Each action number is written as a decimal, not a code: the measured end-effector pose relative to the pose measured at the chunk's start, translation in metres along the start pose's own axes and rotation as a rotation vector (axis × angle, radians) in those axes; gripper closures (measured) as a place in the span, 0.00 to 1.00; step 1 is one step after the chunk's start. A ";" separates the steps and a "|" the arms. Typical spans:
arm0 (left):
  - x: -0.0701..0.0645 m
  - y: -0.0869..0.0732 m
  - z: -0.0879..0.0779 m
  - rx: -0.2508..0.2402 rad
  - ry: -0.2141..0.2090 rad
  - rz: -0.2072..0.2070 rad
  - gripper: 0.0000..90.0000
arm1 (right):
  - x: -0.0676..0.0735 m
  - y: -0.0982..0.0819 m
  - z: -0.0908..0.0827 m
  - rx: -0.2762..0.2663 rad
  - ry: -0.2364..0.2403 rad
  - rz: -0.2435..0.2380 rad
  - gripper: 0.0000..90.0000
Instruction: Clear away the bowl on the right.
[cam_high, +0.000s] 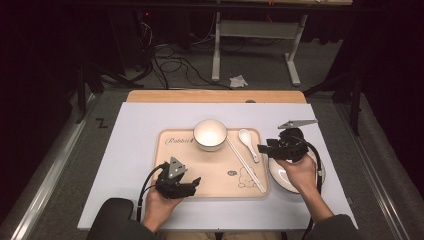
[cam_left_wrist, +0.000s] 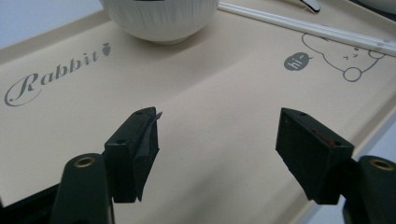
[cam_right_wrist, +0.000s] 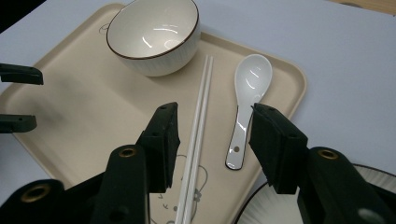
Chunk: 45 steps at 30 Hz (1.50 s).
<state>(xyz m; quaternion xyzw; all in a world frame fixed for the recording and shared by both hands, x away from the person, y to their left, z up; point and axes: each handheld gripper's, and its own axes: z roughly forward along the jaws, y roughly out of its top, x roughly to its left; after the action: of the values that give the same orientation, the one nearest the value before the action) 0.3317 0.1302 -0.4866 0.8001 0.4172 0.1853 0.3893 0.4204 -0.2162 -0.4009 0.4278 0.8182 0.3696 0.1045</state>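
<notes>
Across the high view, a pale grey-white rectangular mat (cam_high: 140, 165) covers a wooden table, with a grey carpeted floor, tangled black cables and a white metal stand in the dark room beyond. On the mat lies one beige rounded plastic tray (cam_high: 210, 187) printed with "Rabbit" lettering and a bear drawing. It holds one white ribbed ceramic bowl (cam_high: 210, 134) with a dark rim, empty, one pair of long white chopsticks (cam_high: 246, 165) lying slantwise, and one white ceramic spoon (cam_high: 248, 142) beside them. One white ribbed plate (cam_high: 280, 177) sits on the mat just right of the tray, partly under the person's right hand. The left gripper (cam_high: 192, 184) hovers over the tray's near left part, jaws apart and empty; the right gripper (cam_high: 264, 148) hangs above the tray's right edge, near the spoon, also spread with nothing between. From the left gripper view, its two black jaws stand wide over bare tray, the bowl's (cam_left_wrist: 159, 21) foot ahead and the chopsticks (cam_left_wrist: 303, 28) running at upper right. From the right gripper view, the jaws are parted above the chopsticks (cam_right_wrist: 198, 126) and the spoon (cam_right_wrist: 247, 100), touching neither; the empty bowl (cam_right_wrist: 153, 35) stands farther off, and the plate's (cam_right_wrist: 261, 210) rim shows at the bottom.
</notes>
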 end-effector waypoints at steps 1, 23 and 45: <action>0.000 0.000 0.000 0.001 -0.003 0.002 0.34 | 0.000 -0.002 -0.001 0.001 -0.001 0.002 0.59; -0.004 0.004 0.006 0.004 -0.026 0.016 0.34 | -0.022 -0.059 -0.028 -0.023 -0.020 0.099 0.59; -0.006 0.006 0.010 0.006 -0.043 0.028 0.34 | -0.038 -0.103 -0.037 -0.041 -0.067 0.187 0.58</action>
<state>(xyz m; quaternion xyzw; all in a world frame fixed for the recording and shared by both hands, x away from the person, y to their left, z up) 0.3371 0.1187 -0.4879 0.8110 0.3978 0.1722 0.3930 0.3614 -0.3024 -0.4517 0.5123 0.7631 0.3797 0.1054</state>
